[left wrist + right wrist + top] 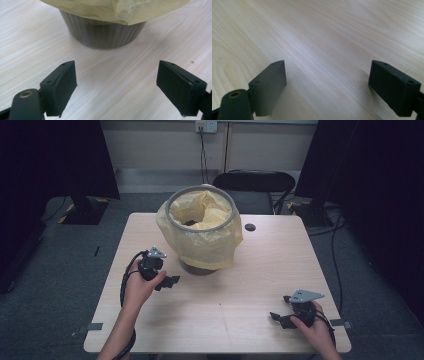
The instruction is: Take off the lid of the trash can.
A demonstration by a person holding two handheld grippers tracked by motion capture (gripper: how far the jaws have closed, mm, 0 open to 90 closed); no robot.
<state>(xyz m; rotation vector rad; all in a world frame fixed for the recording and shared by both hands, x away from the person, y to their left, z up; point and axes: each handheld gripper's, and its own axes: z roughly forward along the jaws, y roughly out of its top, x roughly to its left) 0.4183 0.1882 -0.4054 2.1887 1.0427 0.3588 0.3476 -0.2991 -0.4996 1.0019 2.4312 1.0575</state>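
Observation:
A grey ribbed bin (201, 265) lined with a yellow plastic bag (202, 227) stands on the far middle of the light wooden table (240, 285). Something dark lies inside the bag. My left gripper (172, 281) is open just left of the bin's base, its jaws pointing toward it. In the left gripper view the bin (102, 32) rises a short way ahead of my open left gripper (116, 82), with the bag's hem (120, 8) draped over it. My right gripper (278, 318) is open low over the table's near right corner. The right gripper view has my right gripper (328, 85) over bare wood.
A round dark cable port (250, 227) sits in the table right of the bin. A black chair (255, 185) stands behind the table's far edge. Dark stands and cables flank the table on the grey carpet.

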